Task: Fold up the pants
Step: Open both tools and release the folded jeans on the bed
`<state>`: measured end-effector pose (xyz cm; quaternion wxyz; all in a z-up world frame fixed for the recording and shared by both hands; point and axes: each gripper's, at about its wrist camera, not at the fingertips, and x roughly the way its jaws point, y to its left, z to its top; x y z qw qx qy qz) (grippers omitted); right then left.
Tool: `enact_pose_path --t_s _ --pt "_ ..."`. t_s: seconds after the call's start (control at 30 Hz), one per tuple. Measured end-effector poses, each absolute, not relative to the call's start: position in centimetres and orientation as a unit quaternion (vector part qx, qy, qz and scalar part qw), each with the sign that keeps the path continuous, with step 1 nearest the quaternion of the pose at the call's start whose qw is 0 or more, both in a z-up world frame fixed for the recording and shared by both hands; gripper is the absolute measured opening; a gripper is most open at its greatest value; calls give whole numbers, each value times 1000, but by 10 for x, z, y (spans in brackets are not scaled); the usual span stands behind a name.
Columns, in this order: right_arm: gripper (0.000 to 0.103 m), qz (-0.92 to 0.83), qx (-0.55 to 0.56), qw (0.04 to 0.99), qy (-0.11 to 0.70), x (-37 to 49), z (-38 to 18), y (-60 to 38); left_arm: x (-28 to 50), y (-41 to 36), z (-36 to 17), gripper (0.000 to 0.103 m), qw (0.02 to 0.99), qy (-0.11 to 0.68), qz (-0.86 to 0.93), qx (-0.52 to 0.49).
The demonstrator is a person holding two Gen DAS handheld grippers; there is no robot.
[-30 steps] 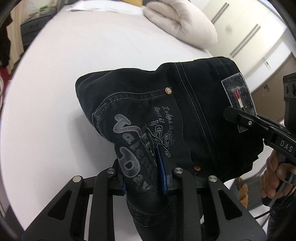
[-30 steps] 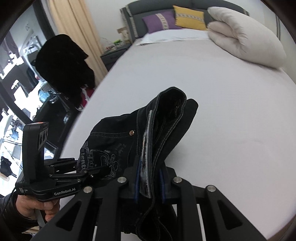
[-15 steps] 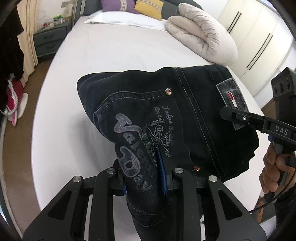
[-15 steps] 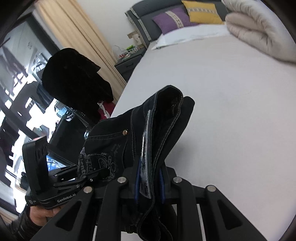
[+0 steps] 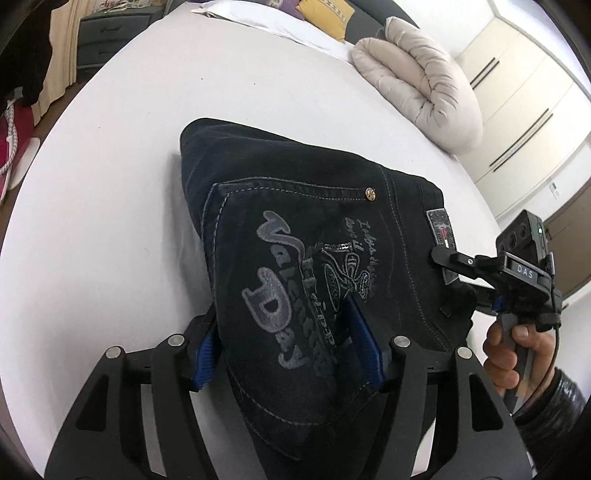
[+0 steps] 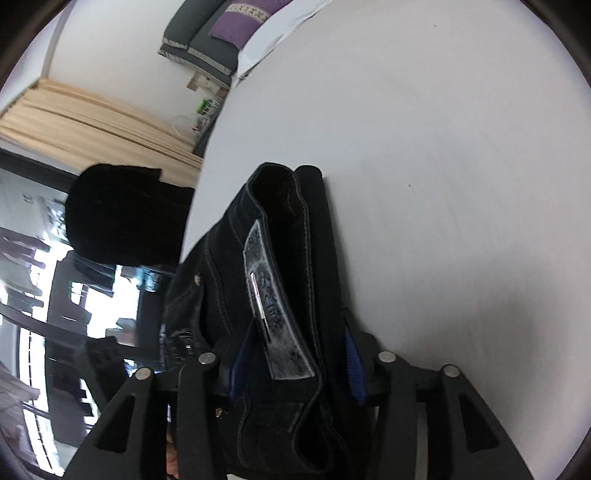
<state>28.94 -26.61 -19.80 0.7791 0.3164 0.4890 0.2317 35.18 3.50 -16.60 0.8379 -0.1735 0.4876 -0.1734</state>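
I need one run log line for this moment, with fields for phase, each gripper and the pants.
phase: release | left gripper: jaws just opening, pants between | right gripper: jaws just opening, pants between | pants: folded, on bed

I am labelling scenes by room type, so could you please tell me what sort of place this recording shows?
Almost certainly a bedroom at home. The folded black pants lie on a wide bed with a white sheet; a rolled beige duvet and pillows sit near the headboard, and a tall wardrobe lines the wall.
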Motion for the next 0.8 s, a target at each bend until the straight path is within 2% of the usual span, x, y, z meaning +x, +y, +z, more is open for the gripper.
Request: enact_pose_path --t_s 0.07,0.13,0.17,0.3,0.4,0.47,0.5,0.57,0.63,0.8 --pt "66 218 322 784 485 276 -191 -271 347 42 -162 60 844 480 -160 -178" --pt "75 195 323 792 480 260 -183 -278 330 46 -149 60 859 460 -151 -169" --pt "77 183 316 798 479 254 -179 -277 318 46 -136 62 871 445 -143 -154" --pt "77 154 249 844 449 210 -138 -274 269 40 -74 81 925 357 -97 -83" --pt "77 129 201 889 391 164 -92 -271 219 30 -22 98 959 274 -62 -31" --pt "78 113 171 914 349 137 -61 -268 183 23 10 103 974 225 -33 0" --pt "79 108 159 925 327 125 -46 -264 169 21 22 103 979 205 -15 11" --pt "93 90 128 950 270 92 -11 -261 136 16 47 103 984 173 29 36" --pt "102 79 104 969 211 68 23 -256 103 15 63 103 985 148 72 55" --pt "103 48 64 993 87 -7 90 -256 57 14 95 103 984 156 77 39"
